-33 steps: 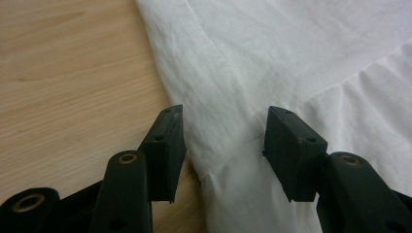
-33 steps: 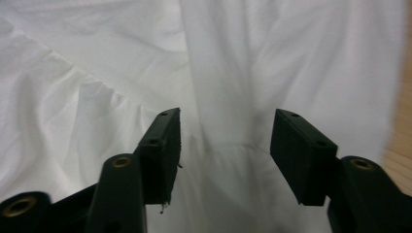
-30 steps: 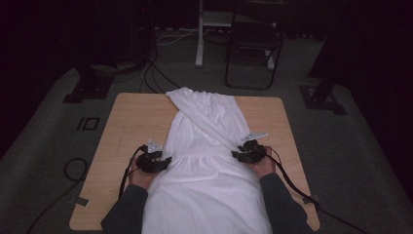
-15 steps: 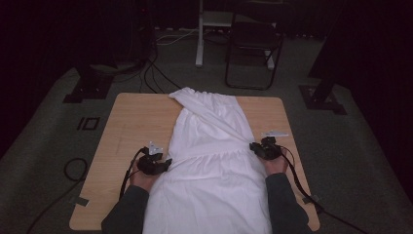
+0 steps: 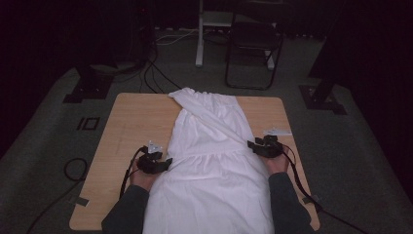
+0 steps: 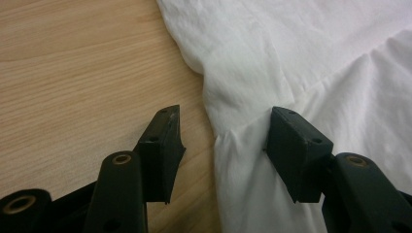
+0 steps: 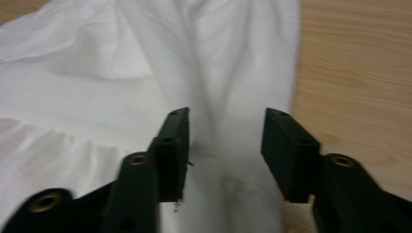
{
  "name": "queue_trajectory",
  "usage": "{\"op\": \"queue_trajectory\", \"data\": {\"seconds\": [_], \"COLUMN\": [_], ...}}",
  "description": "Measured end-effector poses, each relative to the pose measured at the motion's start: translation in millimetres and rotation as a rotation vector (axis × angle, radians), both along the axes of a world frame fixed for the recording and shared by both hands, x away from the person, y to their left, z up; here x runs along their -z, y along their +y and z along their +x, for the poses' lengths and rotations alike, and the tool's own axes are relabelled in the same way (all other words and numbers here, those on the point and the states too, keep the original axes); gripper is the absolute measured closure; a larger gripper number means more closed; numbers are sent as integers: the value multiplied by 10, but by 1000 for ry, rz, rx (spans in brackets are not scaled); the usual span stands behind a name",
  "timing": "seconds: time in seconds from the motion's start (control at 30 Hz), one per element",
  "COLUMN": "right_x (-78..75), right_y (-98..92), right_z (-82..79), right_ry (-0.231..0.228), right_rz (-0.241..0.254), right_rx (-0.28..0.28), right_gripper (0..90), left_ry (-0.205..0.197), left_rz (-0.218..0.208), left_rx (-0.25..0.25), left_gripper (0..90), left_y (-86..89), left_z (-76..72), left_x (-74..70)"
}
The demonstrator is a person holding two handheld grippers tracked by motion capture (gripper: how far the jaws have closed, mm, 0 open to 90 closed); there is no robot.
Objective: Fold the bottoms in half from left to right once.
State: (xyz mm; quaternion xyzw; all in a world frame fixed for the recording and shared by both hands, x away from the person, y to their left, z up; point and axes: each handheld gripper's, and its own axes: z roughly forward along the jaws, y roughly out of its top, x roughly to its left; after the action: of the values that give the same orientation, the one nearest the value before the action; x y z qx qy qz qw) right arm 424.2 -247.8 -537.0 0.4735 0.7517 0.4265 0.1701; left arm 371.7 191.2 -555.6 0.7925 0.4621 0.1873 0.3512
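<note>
Smoothing the dress point(image 5: 209, 161), spread down the counter's point(image 5: 131, 122) middle, works best if both tongs bite its waist seam evenly: left tongs point(image 6: 221, 141) gape astride the edge, right tongs point(image 7: 226, 141), just opened, grip nothing.

white garment point(image 5: 214, 165) hem cut off below

High view looks down; gripper views close; all share garment point(image 5: 214, 146)
</note>
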Motion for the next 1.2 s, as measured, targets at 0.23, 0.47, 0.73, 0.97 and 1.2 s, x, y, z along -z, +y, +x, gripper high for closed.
{"op": "queue_trajectory", "data": {"seconds": [0.23, 0.47, 0.73, 0.97, 1.2], "right_x": [-97, 142, 230, 248, 271], "right_y": [30, 2, 18, -15, -2], "right_z": [-38, 47, 104, 52, -123], "right_ry": [-68, 45, 78, 75, 58], "right_rz": [3, -100, -108, -89, -87], "right_rx": [66, 132, 122, 99, 64], "right_gripper": [875, 865, 865, 867, 867], "left_ry": [-9, -51, 38, 16, 10], "left_rz": [-26, -36, -56, -5, -8], "left_rx": [11, -15, -28, -37, -10], "left_gripper": [443, 417, 384, 895, 900], "left_y": [14, -38, -342, -322, -182], "left_z": [-19, 139, 687, 563, 285], "left_x": [-43, -235, -151, -23, -4]}}
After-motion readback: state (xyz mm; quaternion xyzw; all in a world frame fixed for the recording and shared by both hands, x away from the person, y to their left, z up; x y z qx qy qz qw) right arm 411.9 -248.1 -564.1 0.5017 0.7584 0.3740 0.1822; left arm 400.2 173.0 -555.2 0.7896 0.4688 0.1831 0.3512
